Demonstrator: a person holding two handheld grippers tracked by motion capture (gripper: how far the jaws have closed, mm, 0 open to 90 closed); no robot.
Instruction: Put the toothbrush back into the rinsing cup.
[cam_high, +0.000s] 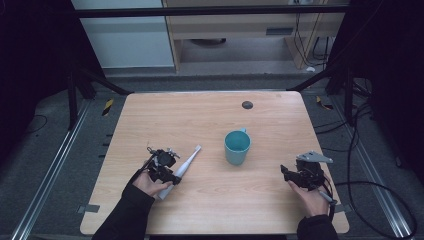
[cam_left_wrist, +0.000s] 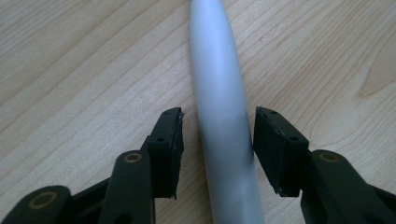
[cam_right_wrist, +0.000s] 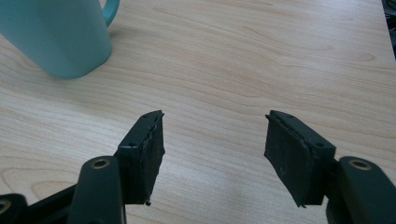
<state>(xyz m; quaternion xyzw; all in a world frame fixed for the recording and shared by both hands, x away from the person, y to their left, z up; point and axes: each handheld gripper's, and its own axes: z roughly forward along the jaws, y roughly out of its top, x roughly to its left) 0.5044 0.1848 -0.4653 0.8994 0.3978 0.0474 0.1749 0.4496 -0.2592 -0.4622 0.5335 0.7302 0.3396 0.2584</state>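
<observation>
Both pads (cam_left_wrist: 170, 140) flank the toothbrush (cam_left_wrist: 224, 121); slim gaps each side.

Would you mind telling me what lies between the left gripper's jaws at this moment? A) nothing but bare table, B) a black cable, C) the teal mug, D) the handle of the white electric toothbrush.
D: in the left gripper view the white toothbrush handle runs up between the two black jaws of the left gripper, lying on the wooden table, while the teal mug stands apart.
</observation>
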